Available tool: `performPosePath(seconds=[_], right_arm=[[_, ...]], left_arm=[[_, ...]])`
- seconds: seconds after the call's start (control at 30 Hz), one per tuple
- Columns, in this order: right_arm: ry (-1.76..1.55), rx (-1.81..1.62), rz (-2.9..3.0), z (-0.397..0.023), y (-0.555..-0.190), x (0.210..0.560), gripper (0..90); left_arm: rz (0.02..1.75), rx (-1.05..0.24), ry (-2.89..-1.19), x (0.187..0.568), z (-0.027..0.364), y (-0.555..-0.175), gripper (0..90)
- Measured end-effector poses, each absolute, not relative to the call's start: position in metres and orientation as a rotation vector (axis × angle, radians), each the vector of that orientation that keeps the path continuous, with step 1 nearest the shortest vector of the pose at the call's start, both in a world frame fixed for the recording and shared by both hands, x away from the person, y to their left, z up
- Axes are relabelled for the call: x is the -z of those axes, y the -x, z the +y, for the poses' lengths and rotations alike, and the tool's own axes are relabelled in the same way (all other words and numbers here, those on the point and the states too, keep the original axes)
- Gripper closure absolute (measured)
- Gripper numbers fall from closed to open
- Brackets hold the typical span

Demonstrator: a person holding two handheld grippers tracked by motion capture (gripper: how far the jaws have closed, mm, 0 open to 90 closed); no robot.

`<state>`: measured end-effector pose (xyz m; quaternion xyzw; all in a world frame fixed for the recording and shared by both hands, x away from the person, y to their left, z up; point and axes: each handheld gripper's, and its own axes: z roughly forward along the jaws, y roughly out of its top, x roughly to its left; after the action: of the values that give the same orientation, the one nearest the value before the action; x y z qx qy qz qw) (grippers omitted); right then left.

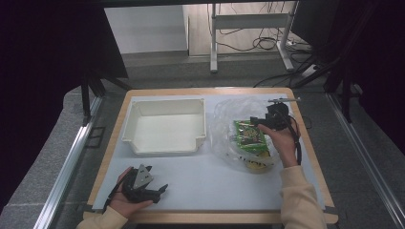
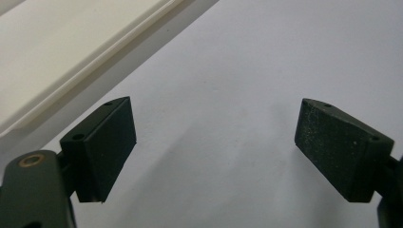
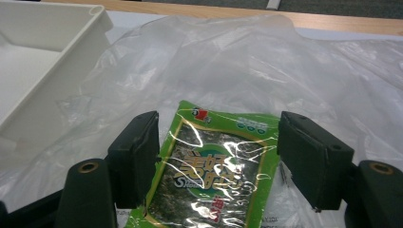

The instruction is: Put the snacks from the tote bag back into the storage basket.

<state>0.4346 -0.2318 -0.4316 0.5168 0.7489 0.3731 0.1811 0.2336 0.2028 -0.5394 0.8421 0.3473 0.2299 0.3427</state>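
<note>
right gripper: jaws spread wide, straddling green foil snack packet; pad contact unclear
packet: on clear plastic bag, table's right
left gripper: released, bare table

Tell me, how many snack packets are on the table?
2 at least: a green seaweed packet between the right gripper jaws, and a yellow packet under it. The clear plastic bag may hide more.
</note>
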Motion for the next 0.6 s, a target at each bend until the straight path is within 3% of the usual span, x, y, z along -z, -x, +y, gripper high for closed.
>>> performPosePath(seconds=[0.6], right_arm=[[-1.546,-0.927,2.181,-0.246,-0.445,0.448,36.4]], left_arm=[[0.905,-0.594,-2.183,0.539,0.203,-0.233,13.5]])
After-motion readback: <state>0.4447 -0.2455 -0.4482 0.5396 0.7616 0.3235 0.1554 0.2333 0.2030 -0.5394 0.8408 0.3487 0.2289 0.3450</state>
